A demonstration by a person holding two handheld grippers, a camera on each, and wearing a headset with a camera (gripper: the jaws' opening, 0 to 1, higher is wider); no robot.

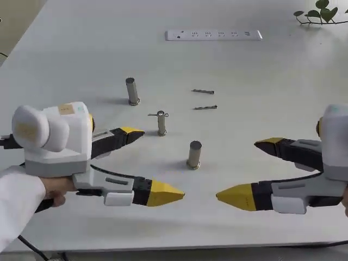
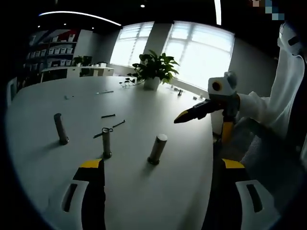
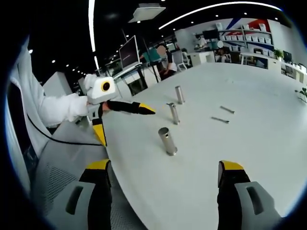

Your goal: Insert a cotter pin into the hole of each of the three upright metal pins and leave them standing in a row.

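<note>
Three upright metal pins stand on the white table (image 1: 261, 65). The far pin (image 1: 132, 91) (image 2: 60, 128) (image 3: 180, 94) and the near pin (image 1: 194, 155) (image 2: 157, 149) (image 3: 167, 141) carry nothing. The middle pin (image 1: 161, 123) (image 2: 106, 142) (image 3: 173, 113) has a cotter pin (image 1: 157, 114) through its top. Two loose cotter pins (image 1: 203, 91) (image 1: 205, 107) lie to the right of the pins. My left gripper (image 1: 155, 162) (image 2: 158, 165) is open, near-left of the near pin. My right gripper (image 1: 244, 169) (image 3: 160, 167) is open, near-right of it. Both hold nothing.
A white power strip (image 1: 213, 35) lies at the far side of the table. A potted plant (image 1: 321, 13) (image 2: 153, 69) stands at the far right corner. The table's near edge runs just below the grippers.
</note>
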